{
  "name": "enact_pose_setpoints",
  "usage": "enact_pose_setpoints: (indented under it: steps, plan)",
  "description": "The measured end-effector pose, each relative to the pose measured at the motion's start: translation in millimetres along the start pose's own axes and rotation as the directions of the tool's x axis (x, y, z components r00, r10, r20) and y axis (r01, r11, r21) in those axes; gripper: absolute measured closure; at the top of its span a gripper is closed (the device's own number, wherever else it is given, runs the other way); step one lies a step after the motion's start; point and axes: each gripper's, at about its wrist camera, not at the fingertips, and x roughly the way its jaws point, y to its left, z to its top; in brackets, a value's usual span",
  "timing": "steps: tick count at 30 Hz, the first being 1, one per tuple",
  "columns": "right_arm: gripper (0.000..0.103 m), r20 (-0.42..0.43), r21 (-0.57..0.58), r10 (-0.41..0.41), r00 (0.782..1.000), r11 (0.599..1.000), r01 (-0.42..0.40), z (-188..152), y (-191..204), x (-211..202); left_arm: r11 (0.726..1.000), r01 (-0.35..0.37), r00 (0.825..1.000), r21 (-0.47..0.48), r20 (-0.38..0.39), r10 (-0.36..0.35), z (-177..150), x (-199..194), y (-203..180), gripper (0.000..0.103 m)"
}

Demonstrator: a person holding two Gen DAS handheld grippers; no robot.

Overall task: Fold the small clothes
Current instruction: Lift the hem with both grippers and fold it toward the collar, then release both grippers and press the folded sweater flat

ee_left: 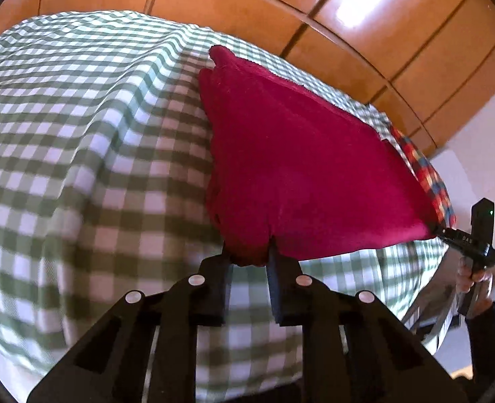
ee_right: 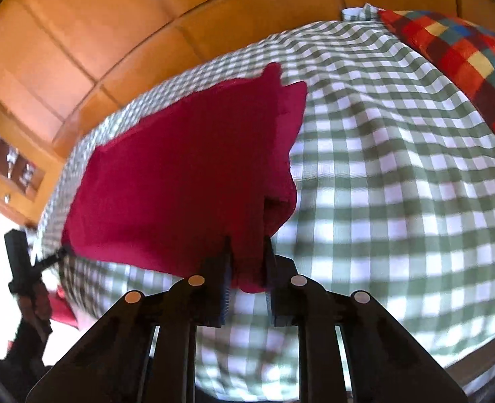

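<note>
Over checked cloth (ee_left: 79, 134) | left tongs (ee_left: 249, 257), right tongs (ee_right: 247, 252) pinching red garment (ee_left: 297, 168)

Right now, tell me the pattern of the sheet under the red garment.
Green-and-white gingham check sheet, clearest in the right wrist view.

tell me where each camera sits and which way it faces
Left wrist: sits on the left gripper, looking along its fingers at the red cloth on the green checked bedspread; the right gripper and the person's right hand show at right.
Right wrist: sits on the right gripper, facing the same cloth and bedspread, multicoloured pillow at far right; the left gripper shows at left.
Shared: cloth, bedspread, wooden wardrobe, pillow.
</note>
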Motion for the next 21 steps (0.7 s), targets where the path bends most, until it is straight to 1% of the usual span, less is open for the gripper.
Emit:
enact_pose_setpoints:
  steps: [4, 5, 6, 7, 8, 9, 10, 11, 12, 13, 14, 15, 17, 19, 21]
  plan:
    - [0.088, -0.054, 0.028, 0.0, 0.999, 1.0, 0.001, -24.1, -10.1, 4.4, 1.0, -0.016, 0.999, 0.004, -0.036, 0.016, -18.3, -5.9, -2.0, 0.085]
    - [0.088, -0.056, 0.034, 0.004, 0.998, 0.999, -0.003, -27.2, -10.7, 3.1, 1.0, -0.025, 0.999, 0.011, -0.035, 0.026, -21.7, -7.7, -3.6, 0.083]
    - [0.088, -0.051, 0.037, 0.005, 0.999, 0.999, -0.003, -28.0, -10.8, 0.8, 0.999, -0.041, 0.999, 0.013, -0.028, 0.041, -22.6, -10.2, -5.6, 0.078]
    - [0.086, -0.044, 0.042, 0.003, 0.999, 0.999, -0.001, -25.8, -10.3, -1.7, 0.999, -0.05, 0.999, 0.009, -0.021, 0.05, -21.8, -12.6, -5.3, 0.075]
    - [0.084, -0.038, 0.04, -0.013, 0.999, 0.999, 0.014, -22.6, -8.3, -3.5, 0.998, -0.064, 0.998, 0.002, -0.006, 0.064, -19.7, -16.1, -4.5, 0.069]
    - [0.08, -0.027, 0.034, -0.032, 0.999, 0.999, 0.033, -19.9, -6.8, -6.8, 0.997, -0.077, 0.997, -0.01, 0.021, 0.078, -14.5, -21.3, -3.0, 0.068]
    - [0.065, -0.009, 0.029, -0.052, 0.999, 0.998, 0.052, -15.6, -5.9, -11.5, 0.996, -0.085, 0.995, -0.017, 0.04, 0.086, -9.1, -25.0, -2.6, 0.067]
    - [0.046, 0.022, 0.028, -0.063, 0.998, 0.998, 0.063, -8.8, -3.9, -16.2, 0.994, -0.105, 0.992, -0.022, 0.062, 0.106, -2.0, -28.2, -3.1, 0.065]
    - [0.041, 0.051, 0.027, -0.077, 0.996, 0.997, 0.076, -3.0, -2.5, -19.6, 0.987, -0.16, 0.983, -0.026, 0.089, 0.162, 7.9, -31.2, -4.6, 0.063]
    - [0.04, 0.082, 0.018, -0.088, 0.993, 0.996, 0.086, 4.5, 1.1, -22.9, 0.977, -0.21, 0.971, -0.029, 0.11, 0.212, 17.2, -32.6, -7.5, 0.062]
    - [0.04, 0.099, 0.012, -0.089, 0.991, 0.996, 0.088, 11.3, 5.3, -23.3, 0.966, -0.255, 0.956, -0.03, 0.141, 0.257, 28.1, -34.9, -10.3, 0.059]
    - [0.04, 0.11, 0.007, -0.092, 0.99, 0.996, 0.091, 17.3, 9.1, -22.8, 0.961, -0.274, 0.948, -0.034, 0.157, 0.276, 34.6, -36.1, -10.2, 0.054]
    - [0.04, 0.126, -0.021, -0.098, 0.987, 0.995, 0.102, 30.2, 20.8, -16.3, 0.952, -0.303, 0.935, -0.034, 0.185, 0.304, 49.1, -36.1, -13.9, 0.052]
    - [0.04, 0.129, -0.037, -0.102, 0.986, 0.993, 0.108, 42.8, 31.7, -5.5, 0.937, -0.35, 0.914, -0.02, 0.214, 0.346, 61.3, -34.1, -23.3, 0.048]
    - [0.04, 0.126, -0.046, -0.104, 0.987, 0.993, 0.11, 54.2, 41.4, 8.4, 0.926, -0.378, 0.899, 0.002, 0.239, 0.366, 69.9, -33.3, -31.5, 0.043]
